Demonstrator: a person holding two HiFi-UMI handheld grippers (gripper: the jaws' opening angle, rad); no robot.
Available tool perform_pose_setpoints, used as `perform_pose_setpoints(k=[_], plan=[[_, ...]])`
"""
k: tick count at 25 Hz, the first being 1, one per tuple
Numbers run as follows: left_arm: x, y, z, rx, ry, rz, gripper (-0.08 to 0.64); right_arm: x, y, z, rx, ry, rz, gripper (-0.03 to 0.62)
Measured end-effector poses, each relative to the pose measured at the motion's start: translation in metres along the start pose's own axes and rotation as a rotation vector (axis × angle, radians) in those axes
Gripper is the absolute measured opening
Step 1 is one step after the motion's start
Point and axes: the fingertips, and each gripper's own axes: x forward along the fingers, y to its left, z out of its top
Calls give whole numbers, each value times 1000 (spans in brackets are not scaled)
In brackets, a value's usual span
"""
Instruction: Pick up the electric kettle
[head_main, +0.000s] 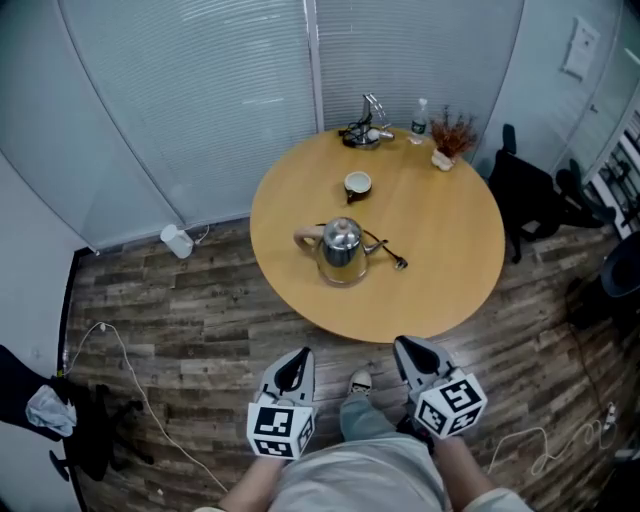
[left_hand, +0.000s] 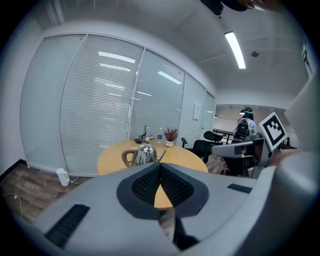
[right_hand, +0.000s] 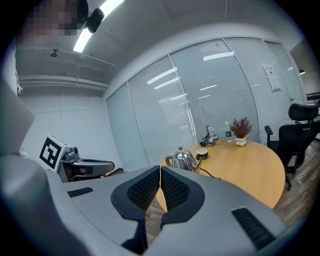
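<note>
Down at nine o'clock from the round surface (head_main: 450, 260), on the wood floor (head_main: 200, 330) by the glass wall, sits a small white jug (head_main: 176, 241).

The left claw (head_main: 293, 368) hangs at about seven o'clock, off the near rim and well apart from anything on the wood. Its dark ribbed pads meet at the tips and it has hold of nothing. Just right of it, a shoe (head_main: 360, 382) shows on the floor.

The kettle (head_main: 342, 250) stands a little toward seven o'clock from the middle of the surface, upright and clear of both claws. It is polished steel with a squat rounded body that mirrors the room. A domed lid with a small knob tops it. A pale tan handle curves out at its nine o'clock, and a slim spout reaches toward four o'clock. A dark cord (head_main: 385, 250) trails from it toward three o'clock across the wood.

At twelve o'clock from the kettle, near but not touching it, is a small cup (head_main: 358, 184).

The right claw (head_main: 412, 352) hangs at five o'clock off the near rim. Its pads are drawn together with only a hairline slit between them, and nothing is caught there.

At the far edge, around one o'clock, stand a clear bottle (head_main: 419, 120) and a potted dried plant (head_main: 450, 135), near each other. A black chair (head_main: 525, 195) stands off the rim at three o'clock.
</note>
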Motion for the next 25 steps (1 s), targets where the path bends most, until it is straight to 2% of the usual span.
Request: perform_pose_setpoints(k=[6,11,18,25], plan=[[79,17,40,-10,-20,33,3,49,-57,44,-29,-1,26,32],[108,17,60,5,-37,41,3,70,-87,61,-31,-4,24,32],[125,32,66,13,-11,48,3,91,-95,63,-2,8,20,32],[133,54,64,22,16,32,3,106,-95,62,25,12,-23,32]])
